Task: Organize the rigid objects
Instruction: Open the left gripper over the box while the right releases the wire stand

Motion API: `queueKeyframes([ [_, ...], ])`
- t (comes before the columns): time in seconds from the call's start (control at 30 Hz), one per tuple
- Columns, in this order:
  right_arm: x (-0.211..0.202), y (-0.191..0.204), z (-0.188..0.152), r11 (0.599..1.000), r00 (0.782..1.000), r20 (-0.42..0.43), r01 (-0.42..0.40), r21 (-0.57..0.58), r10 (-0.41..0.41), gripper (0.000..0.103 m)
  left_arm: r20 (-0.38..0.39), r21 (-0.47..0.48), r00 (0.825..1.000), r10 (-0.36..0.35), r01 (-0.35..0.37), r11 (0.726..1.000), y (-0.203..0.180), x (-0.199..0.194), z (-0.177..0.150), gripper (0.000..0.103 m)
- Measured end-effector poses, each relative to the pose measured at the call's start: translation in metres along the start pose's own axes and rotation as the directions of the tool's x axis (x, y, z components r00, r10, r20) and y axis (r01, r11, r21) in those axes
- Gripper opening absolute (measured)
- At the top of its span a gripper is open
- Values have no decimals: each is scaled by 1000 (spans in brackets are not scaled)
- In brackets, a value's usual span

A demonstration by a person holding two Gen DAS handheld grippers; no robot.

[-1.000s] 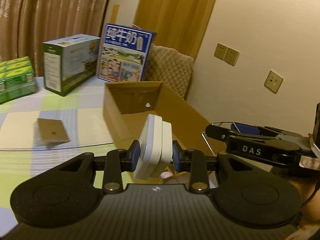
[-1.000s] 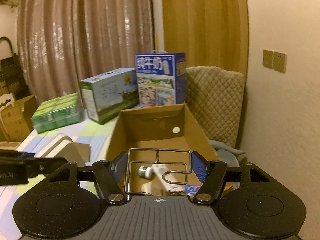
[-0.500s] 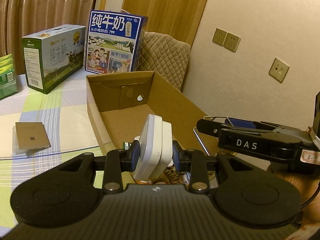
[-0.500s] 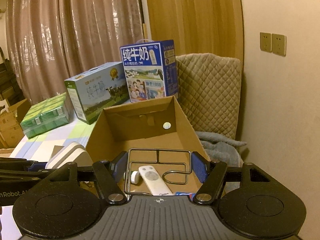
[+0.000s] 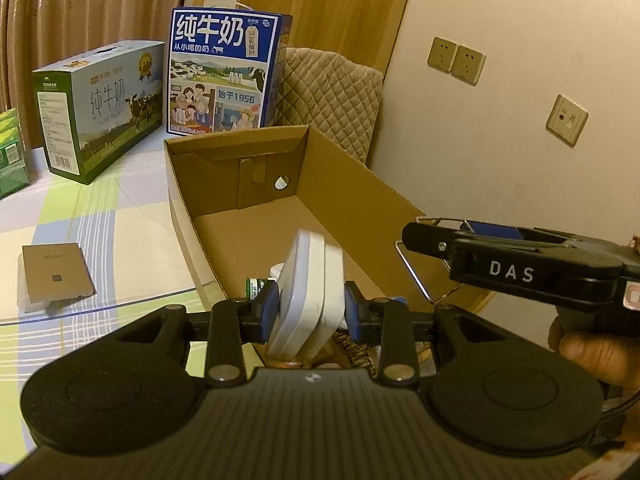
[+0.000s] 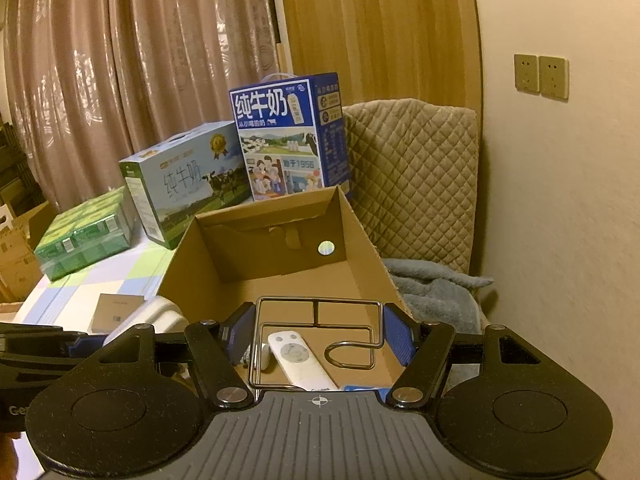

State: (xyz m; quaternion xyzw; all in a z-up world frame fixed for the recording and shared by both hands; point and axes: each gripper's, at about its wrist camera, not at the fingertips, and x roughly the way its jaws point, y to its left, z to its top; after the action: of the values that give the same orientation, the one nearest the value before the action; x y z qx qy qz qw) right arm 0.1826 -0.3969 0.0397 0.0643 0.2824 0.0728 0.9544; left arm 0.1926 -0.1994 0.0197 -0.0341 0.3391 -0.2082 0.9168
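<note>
My left gripper (image 5: 309, 312) is shut on a white plastic box (image 5: 308, 292), held on edge above the near end of the open cardboard box (image 5: 360, 184). My right gripper (image 6: 318, 336) is shut on a bent metal wire rack (image 6: 316, 306), held flat over the same cardboard box (image 6: 360, 232); it shows from the side in the left wrist view (image 5: 472, 240). Inside the box lie a white remote (image 6: 298, 360), a small white item (image 6: 264, 354) and a green-labelled battery (image 5: 254, 286).
On the checked tablecloth (image 5: 120, 236) lie a small brown flat box (image 5: 54, 272), a green-white milk carton case (image 5: 100, 108), a blue milk case (image 5: 228, 76) and green packs (image 6: 84, 236). A quilted chair (image 6: 416, 176) with a grey blanket (image 6: 436, 284) stands by the wall.
Both grippers have moved forward and lower over the cardboard box, so its inside and contents show more. Both grips are unchanged.
</note>
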Motion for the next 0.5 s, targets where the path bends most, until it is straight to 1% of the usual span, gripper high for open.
queueKeyframes([
  [0.07,0,0,0,1000,1000,0,0,1,0,65,8,-1,1000,16,-16,1000,2,-2,1,48],
  [0.2,-1,-1,-1,1000,1000,-4,1,3,-1,65,36,-15,998,50,-49,999,8,-12,3,48],
  [0.3,-1,-1,-1,1000,1000,-6,-1,5,1,65,54,-35,995,89,-87,996,15,-21,3,48],
  [0.5,0,2,1,1000,1000,-2,-10,6,10,65,49,-73,990,129,-125,989,32,-32,-2,48],
])
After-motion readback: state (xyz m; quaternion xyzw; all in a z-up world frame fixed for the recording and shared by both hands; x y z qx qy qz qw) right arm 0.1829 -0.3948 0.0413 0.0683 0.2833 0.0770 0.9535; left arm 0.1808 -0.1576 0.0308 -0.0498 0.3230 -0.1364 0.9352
